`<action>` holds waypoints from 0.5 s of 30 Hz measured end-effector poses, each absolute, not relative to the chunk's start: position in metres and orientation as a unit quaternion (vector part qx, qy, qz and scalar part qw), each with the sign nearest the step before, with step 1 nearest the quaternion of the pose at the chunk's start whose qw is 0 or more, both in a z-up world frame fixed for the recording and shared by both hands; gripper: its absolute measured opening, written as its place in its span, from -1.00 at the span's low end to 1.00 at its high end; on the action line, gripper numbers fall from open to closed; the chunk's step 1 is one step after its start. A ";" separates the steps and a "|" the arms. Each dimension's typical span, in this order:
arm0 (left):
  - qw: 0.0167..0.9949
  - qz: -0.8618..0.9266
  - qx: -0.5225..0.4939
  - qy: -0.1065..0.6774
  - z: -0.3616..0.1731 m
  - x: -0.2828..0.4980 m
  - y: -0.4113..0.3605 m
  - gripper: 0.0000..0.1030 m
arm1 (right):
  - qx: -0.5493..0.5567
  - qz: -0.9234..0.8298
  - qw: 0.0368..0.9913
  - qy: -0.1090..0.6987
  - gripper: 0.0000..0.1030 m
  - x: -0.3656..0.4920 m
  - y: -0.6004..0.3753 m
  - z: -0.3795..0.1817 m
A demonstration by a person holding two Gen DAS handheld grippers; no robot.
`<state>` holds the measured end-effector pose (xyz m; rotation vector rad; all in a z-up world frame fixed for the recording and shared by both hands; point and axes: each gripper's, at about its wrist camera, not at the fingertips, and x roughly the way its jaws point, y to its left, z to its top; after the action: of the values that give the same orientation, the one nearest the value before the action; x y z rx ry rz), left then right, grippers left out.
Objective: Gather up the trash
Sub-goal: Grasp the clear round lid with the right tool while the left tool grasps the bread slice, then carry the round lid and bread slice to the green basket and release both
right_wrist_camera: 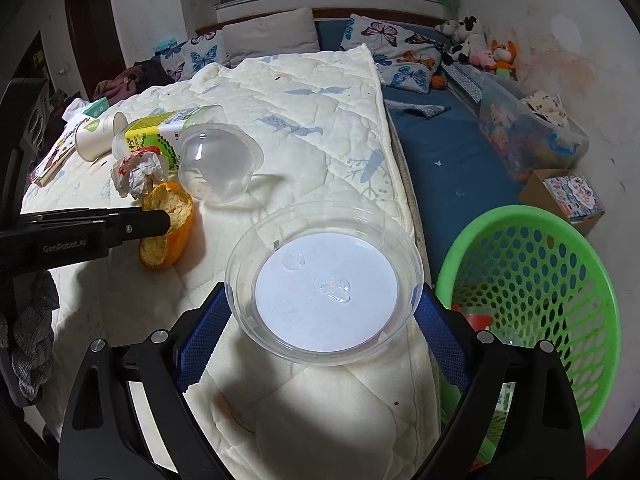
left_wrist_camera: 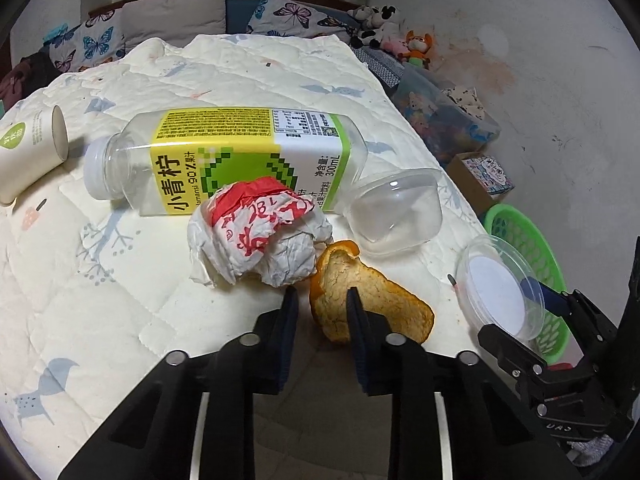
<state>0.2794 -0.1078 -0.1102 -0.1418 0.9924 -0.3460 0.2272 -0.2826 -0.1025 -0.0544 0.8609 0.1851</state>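
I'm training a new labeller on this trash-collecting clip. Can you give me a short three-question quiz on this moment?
1. True or false: the clear round lid sits between the right gripper pads.
2. Which item is the left gripper closing on? A) juice bottle B) orange peel C) paper cup
3. Fill in: the crumpled wrapper lies against the front of the lying ____.

Key
1. True; both blue pads flank its rim.
2. B; one finger lies on the orange peel, the other beside its edge.
3. Juice bottle, on the quilt.
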 end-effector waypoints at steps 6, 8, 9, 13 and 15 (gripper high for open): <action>0.866 -0.165 -0.067 0.468 -0.108 0.280 -0.110 -0.88 | -0.018 0.085 0.907 0.411 0.74 0.218 -0.287 -0.097; 0.867 -0.168 -0.068 0.464 -0.105 0.276 -0.109 -0.89 | -0.016 0.083 0.909 0.408 0.74 0.214 -0.288 -0.095; 0.868 -0.171 -0.068 0.461 -0.102 0.273 -0.108 -0.89 | -0.014 0.082 0.910 0.407 0.74 0.211 -0.289 -0.093; 0.873 -0.187 -0.064 0.446 -0.090 0.257 -0.107 -0.90 | -0.004 0.078 0.914 0.399 0.74 0.198 -0.295 -0.087; 0.876 -0.196 -0.059 0.437 -0.082 0.248 -0.108 -0.90 | -0.001 0.076 0.915 0.397 0.74 0.192 -0.297 -0.084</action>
<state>0.2483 -0.1082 -0.0825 -0.1229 0.9112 -0.4087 0.1915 -0.2966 -0.0839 -0.0013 0.8171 0.1561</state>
